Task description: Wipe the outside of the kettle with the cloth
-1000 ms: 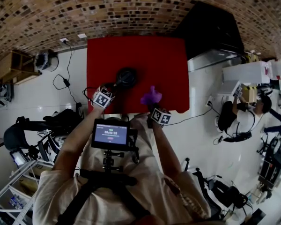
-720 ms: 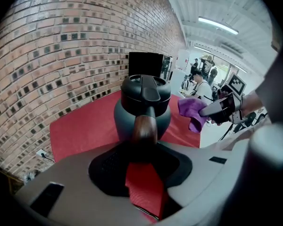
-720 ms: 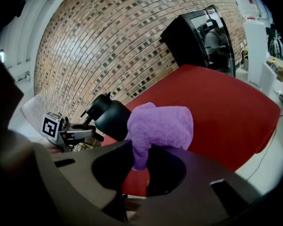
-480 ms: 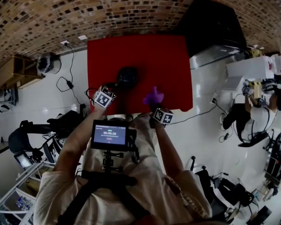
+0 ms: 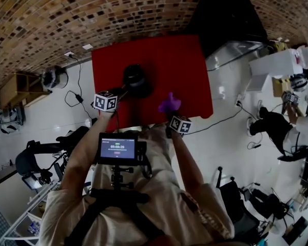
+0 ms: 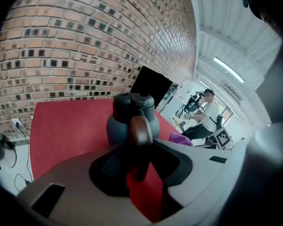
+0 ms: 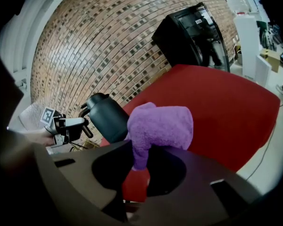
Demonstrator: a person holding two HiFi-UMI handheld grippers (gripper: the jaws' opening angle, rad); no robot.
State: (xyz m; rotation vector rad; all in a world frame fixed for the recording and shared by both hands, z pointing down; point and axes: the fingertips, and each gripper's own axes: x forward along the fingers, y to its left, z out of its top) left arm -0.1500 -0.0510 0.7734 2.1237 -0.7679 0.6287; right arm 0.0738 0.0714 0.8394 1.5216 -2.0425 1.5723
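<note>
seen along the left gripper (image 6: 141, 171), the handle (image 6: 140, 128) sinks into shadow between the jaws at its lower end, and the gripper's own body covers the base of the kettle (image 6: 120, 121). the tail of the cloth (image 7: 162, 124) drops out of sight inside the right gripper (image 7: 140, 171). from overhead, the marker cube (image 5: 106, 101) hides the left jaws, and the kettle is a dark blob toward 9 o'clock on the table (image 5: 179, 70), lid and spout not told apart. the arms (image 5: 84, 147) cover the table's 6 o'clock edge. print on the screen (image 5: 117, 148) is too small to read
</note>
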